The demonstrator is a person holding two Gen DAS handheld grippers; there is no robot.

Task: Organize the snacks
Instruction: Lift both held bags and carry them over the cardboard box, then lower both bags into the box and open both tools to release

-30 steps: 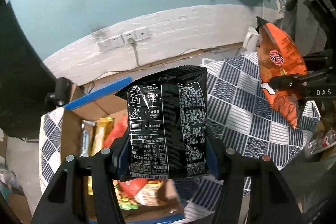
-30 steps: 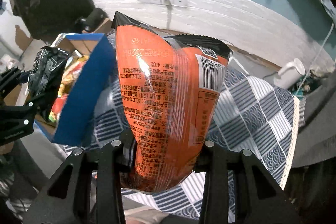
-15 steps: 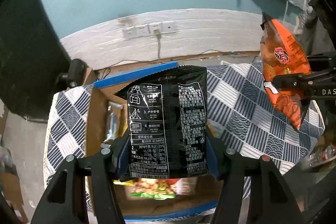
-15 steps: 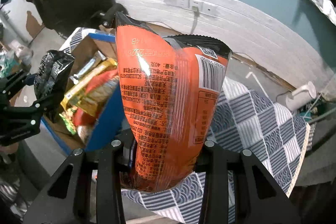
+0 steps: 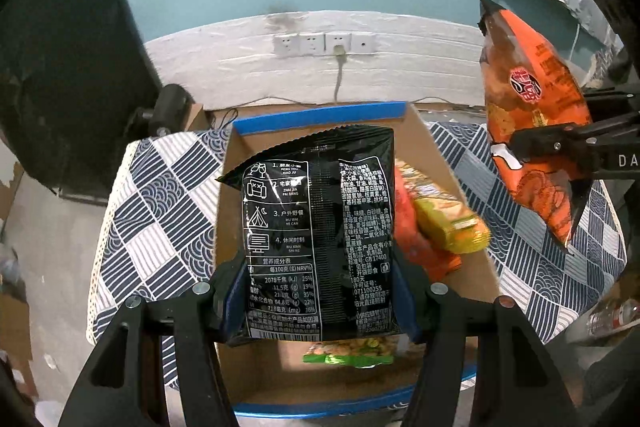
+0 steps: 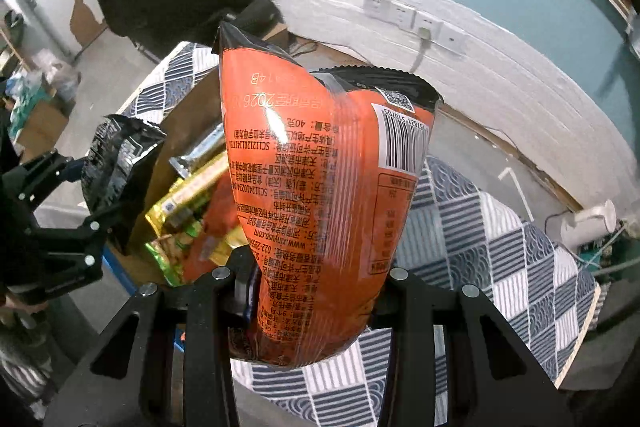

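My left gripper [image 5: 320,301] is shut on a black snack bag [image 5: 316,227] and holds it upright above an open cardboard box [image 5: 444,163] with blue-taped flaps. The box holds several snack packs, among them a yellow one [image 5: 444,215] and a green one [image 5: 348,353]. My right gripper [image 6: 316,291] is shut on an orange snack bag [image 6: 320,195], held upright to the right of the box. The orange bag also shows at the right of the left wrist view [image 5: 532,131]. The black bag shows at the left of the right wrist view [image 6: 116,163].
The box stands on a table with a blue-and-white patterned cloth [image 5: 160,211]. A white wall strip with power sockets [image 5: 324,45] runs behind the table. A white appliance [image 6: 588,223] stands at the far right of the table.
My left gripper has moved with the black bag until it is centred over the open box. My right gripper has swung left toward the box with the orange bag.
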